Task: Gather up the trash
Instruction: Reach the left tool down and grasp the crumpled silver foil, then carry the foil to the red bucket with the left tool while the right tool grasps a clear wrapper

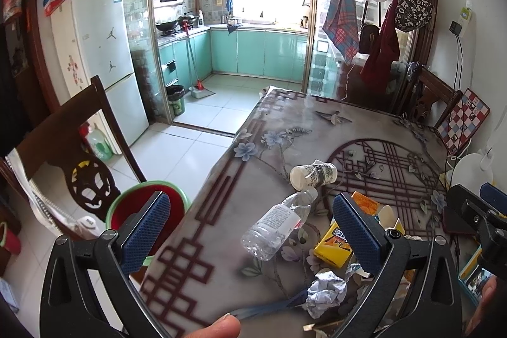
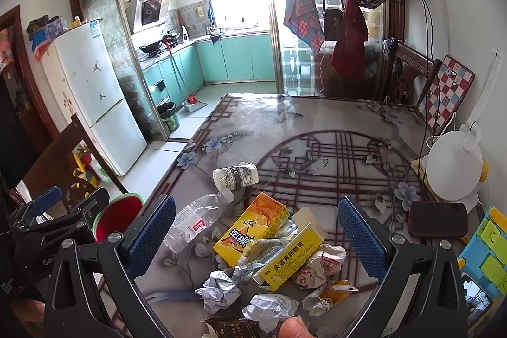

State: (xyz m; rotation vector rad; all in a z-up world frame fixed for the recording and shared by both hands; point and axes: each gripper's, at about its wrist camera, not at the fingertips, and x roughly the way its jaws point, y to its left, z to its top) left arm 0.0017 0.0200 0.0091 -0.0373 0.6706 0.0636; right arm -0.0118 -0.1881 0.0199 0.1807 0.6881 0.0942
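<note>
Yellow cartons (two), one bottle

We count one plastic bottle, one paper cup and two yellow cartons. Around six o'clock lie about five crumpled paper wads.

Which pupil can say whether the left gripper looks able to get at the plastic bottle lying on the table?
Probably yes. The left gripper is open, and the plastic bottle lies on its side between its fingers in the view, with nothing on top of it. The paper cup lies just beyond.

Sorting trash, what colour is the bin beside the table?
Red inside, green rim; clearest in the left wrist view.
</note>
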